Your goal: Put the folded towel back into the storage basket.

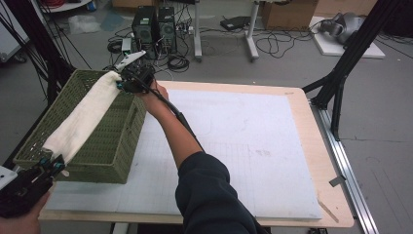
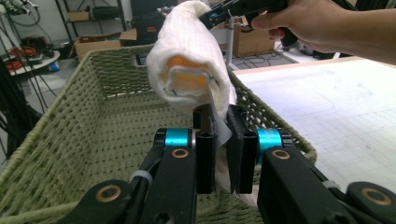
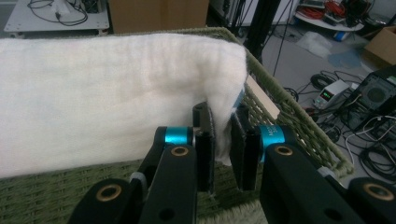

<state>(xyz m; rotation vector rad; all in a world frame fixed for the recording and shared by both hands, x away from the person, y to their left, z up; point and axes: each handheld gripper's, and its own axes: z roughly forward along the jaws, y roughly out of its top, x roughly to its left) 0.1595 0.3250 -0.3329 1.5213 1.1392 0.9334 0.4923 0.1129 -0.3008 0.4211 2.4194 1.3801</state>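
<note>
In the high view, a cream cloth [image 1: 85, 117] is stretched taut above the green woven basket [image 1: 109, 146], which stands at the counter's [image 1: 243, 146] 9 o'clock edge. The cloth's long axis runs from 7 o'clock toward 1 o'clock. The left tool [image 1: 57, 165] pinches its near end at the basket's near corner, and the right tool [image 1: 121, 84] pinches the far end over the basket's far rim, with the person's dark-sleeved arm [image 1: 204, 190] reaching across the white mat. In the left gripper view, the cloth [image 2: 191, 65] points straight away toward 12 o'clock, loosely rolled, with an orange lining showing at its open end; the left tool [image 2: 222, 135] is clamped narrowly on a hanging corner. In the right gripper view, the cloth [image 3: 107, 93] spreads broadside toward 9 o'clock, and the right tool [image 3: 223, 135] nips its drooping corner.
</note>
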